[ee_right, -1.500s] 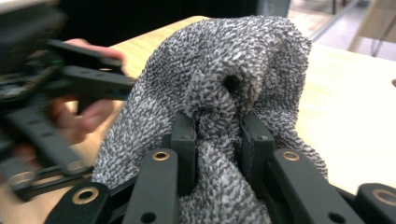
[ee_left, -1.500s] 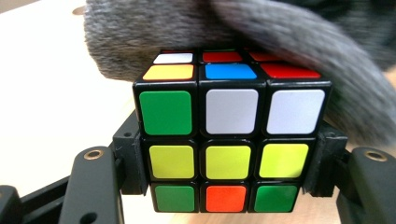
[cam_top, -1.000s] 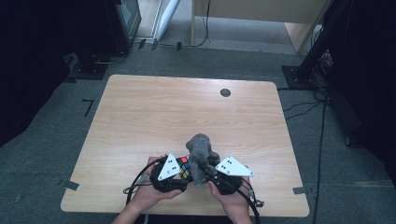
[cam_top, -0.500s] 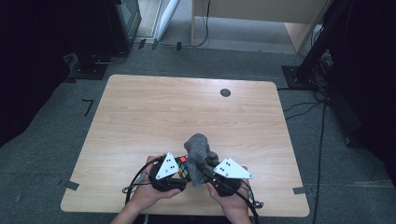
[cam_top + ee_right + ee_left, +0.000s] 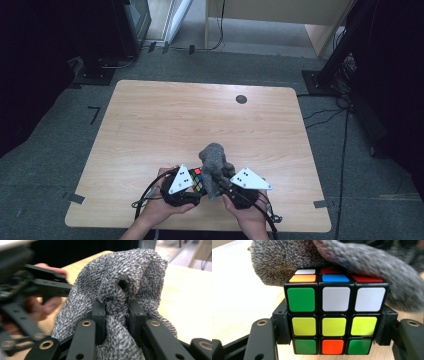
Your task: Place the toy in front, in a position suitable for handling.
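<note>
Wooden table (image 5: 200,120), light top with a small dark grommet (image 5: 241,99) near its far edge; all the action sits at the near edge, well apart from the grommet. Grey knitted cloth (image 5: 215,167) bunched up over the Rubik's cube (image 5: 198,180), draped on the cube's top and right side; in the left gripper view the cloth (image 5: 342,262) lies on the cube's top layer. Left gripper (image 5: 333,340) pinches the cube (image 5: 334,315) by its two side faces, low down, just above the tabletop. Right gripper (image 5: 116,322) jaws pressed onto a fold of the cloth (image 5: 117,290), just right of the cube. Work looks like wiping the cube with the cloth.

Risks, as judged: the cube is clamped on smooth faces only, so a hard rub from the cloth could twist or pop it out. The cloth pinch takes only a small fold; a drag against the cube's edges could pull it free. Pushing sideways could also turn a cube layer.
</note>
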